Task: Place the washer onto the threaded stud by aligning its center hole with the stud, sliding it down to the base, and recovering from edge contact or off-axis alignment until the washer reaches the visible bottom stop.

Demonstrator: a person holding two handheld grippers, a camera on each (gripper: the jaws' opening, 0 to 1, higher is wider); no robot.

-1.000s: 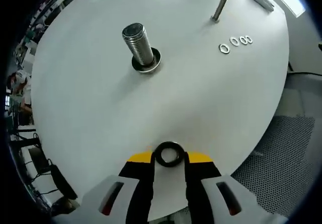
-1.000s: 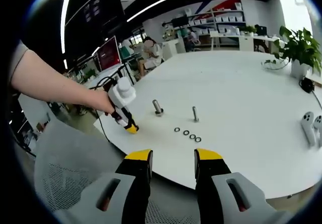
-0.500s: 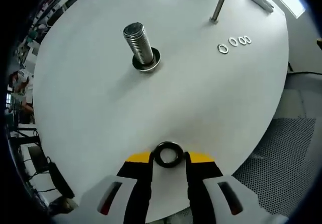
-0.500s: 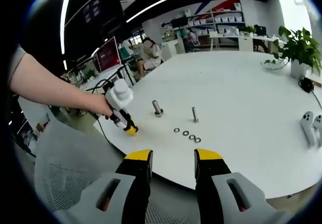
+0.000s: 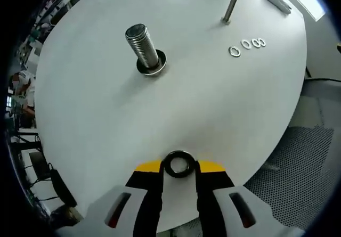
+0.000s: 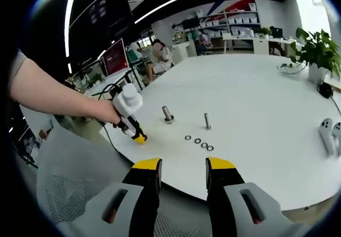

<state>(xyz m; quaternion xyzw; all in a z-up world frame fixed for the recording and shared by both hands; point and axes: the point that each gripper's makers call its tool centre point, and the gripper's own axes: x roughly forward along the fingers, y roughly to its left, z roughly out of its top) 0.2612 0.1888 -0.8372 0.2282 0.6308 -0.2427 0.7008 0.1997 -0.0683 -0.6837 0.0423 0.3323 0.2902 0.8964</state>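
We see the left hand-held gripper (image 5: 178,174) low in the left gripper view, with its two yellow-tipped jaws closed in on a dark washer (image 5: 178,164). The washer sits flat between the tips, and we can look through its round hole. It is over the near edge of the white table (image 5: 213,104).

Farther out on the table stands the big threaded stud (image 5: 141,46), tilted in this view, with a ring-like base around its foot. It is well apart from the washer. Beyond it, a thin bolt (image 5: 230,9) stands up, and a short row of small washers (image 5: 246,46) lies beside that.

In the right gripper view, the right hand-held gripper (image 6: 180,174) has its jaws apart and holds nothing. It hangs off the table's edge, over a mesh chair (image 6: 69,184). A person's hand (image 6: 109,111) holds the left hand-held gripper at the table's edge. A green plant (image 6: 317,50) sits at the far side.
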